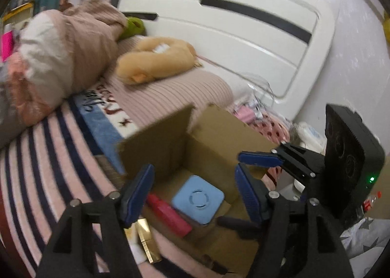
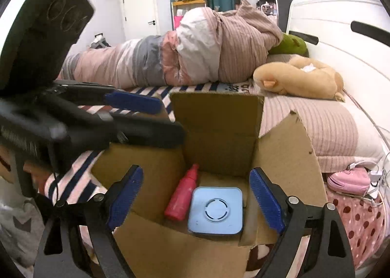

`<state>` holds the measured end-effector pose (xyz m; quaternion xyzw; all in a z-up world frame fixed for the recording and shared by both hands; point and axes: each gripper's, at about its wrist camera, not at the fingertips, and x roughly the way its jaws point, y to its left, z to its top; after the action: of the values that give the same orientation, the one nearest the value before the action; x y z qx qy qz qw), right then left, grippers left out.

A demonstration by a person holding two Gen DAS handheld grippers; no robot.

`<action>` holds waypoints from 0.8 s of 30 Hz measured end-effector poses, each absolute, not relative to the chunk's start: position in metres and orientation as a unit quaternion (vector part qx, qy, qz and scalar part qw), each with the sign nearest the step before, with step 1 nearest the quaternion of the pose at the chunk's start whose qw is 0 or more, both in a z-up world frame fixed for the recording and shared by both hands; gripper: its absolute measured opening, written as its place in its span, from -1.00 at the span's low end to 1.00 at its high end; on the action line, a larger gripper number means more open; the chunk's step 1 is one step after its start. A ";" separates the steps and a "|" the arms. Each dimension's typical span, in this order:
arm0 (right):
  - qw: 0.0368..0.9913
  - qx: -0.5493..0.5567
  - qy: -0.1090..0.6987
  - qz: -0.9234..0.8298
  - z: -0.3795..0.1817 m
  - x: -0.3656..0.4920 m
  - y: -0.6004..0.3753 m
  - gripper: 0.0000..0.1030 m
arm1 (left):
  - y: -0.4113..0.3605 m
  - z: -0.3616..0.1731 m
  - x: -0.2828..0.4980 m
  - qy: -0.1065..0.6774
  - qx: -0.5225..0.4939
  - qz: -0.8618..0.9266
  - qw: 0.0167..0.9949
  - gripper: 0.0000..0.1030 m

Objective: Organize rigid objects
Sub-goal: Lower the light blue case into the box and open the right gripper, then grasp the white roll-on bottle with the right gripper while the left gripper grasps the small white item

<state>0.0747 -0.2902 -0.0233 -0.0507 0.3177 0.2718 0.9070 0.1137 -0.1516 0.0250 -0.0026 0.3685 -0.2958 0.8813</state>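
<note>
Right wrist view: we see the striped bed [image 2: 151,90] bearing an open cardboard box [image 2: 219,127]. Inside the box lie a light-blue square container [image 2: 215,212] and, touching its left edge, a red bottle [image 2: 181,195]. Our right tongs [image 2: 195,201] gape wide and empty above them; our left tongs [image 1: 192,195] likewise stand wide, holding nothing.

My left gripper [image 1: 195,195], jaws apart and empty, hangs over the cardboard box [image 1: 214,136]. Inside lie a blue square case [image 1: 198,198] and, touching it at 8 o'clock, a red bottle [image 1: 168,214]. The right gripper [image 1: 262,159] enters at 3 o'clock.
</note>
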 end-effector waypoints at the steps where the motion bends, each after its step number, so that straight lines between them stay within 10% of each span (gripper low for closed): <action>1: 0.907 -0.052 0.315 0.274 -0.020 0.071 -0.287 0.70 | -0.141 0.030 0.109 0.362 -0.006 -0.286 0.887 0.30; 12: 0.897 -0.080 0.258 0.349 0.017 0.024 -0.203 0.59 | -0.011 0.039 0.046 0.328 -0.010 -0.123 0.937 0.46; 24: 0.820 -0.090 0.393 0.406 -0.073 0.047 -0.089 0.32 | 0.075 -0.063 0.051 0.408 -0.084 -0.124 0.901 0.46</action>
<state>0.0465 -0.0886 -0.0729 -0.0902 0.3931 0.4063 0.8199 0.0505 0.0748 -0.0633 -0.0837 0.4077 -0.1244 0.9007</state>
